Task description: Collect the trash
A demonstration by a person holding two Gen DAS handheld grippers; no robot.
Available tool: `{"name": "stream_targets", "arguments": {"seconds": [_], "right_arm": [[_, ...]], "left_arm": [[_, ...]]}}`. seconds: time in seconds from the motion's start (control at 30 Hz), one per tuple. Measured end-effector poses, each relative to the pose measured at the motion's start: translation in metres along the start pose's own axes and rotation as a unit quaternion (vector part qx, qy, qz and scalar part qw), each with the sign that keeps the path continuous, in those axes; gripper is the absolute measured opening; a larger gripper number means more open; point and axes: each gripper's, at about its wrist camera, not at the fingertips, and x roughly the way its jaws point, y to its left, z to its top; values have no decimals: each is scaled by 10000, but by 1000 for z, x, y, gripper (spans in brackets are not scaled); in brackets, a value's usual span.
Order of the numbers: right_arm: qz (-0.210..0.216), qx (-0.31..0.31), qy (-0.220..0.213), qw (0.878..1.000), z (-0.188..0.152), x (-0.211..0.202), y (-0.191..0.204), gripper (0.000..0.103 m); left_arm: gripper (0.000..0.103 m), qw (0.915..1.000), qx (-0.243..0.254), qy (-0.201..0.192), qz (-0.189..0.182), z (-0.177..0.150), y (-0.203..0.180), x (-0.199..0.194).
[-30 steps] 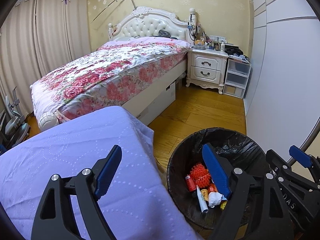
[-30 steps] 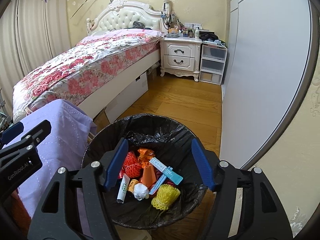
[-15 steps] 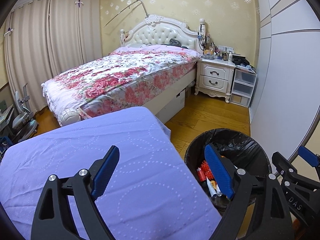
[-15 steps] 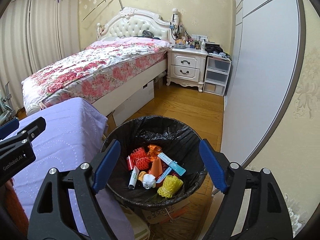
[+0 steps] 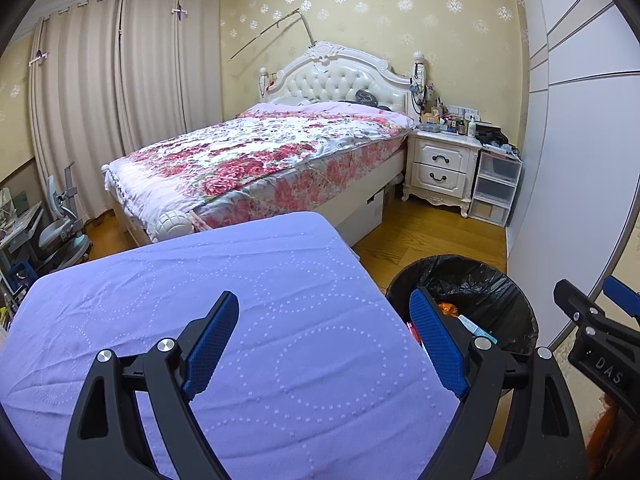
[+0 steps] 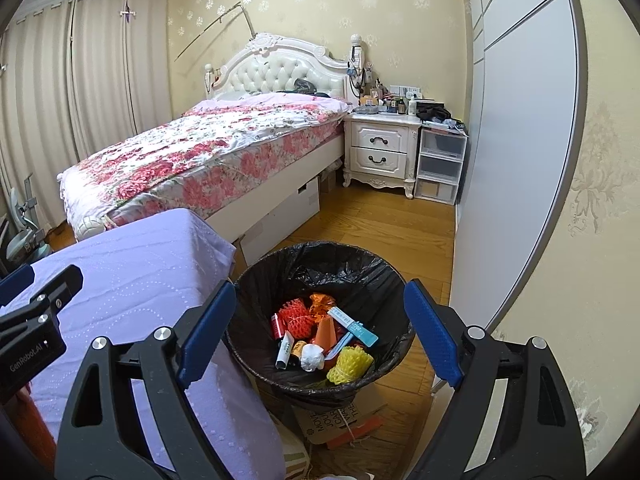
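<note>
Trash bin (image 6: 320, 264): black-lined, on the floor beside the lavender-covered counter (image 5: 240, 320). Holds the collected trash: red foam nets (image 6: 298, 318), yellow foam net (image 6: 350, 364), white tube (image 6: 285, 350), blue-white packet (image 6: 354, 327).
Left gripper (image 5: 324, 340): above the counter, fingers spread, empty.
Right gripper (image 6: 320, 330): above the bin, fingers spread, empty.
Risk: a low swing could clip the rim and tip the bin.
</note>
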Motion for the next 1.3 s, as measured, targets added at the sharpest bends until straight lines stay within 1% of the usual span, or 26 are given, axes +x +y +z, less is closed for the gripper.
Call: {"name": "stream_targets", "arguments": {"seconds": [0.23, 0.4, 1.3], "right_arm": [[75, -76, -113, 9999, -3, -19, 3, 85], [100, -110, -175, 9997, -3, -26, 4, 85], [106, -149, -170, 9997, -5, -27, 10, 85]], "left_arm": [[85, 9999, -89, -75, 51, -7, 9, -19], [85, 9999, -102, -103, 62, -8, 11, -23], [85, 9998, -164, -88, 68, -12, 10, -24]]}}
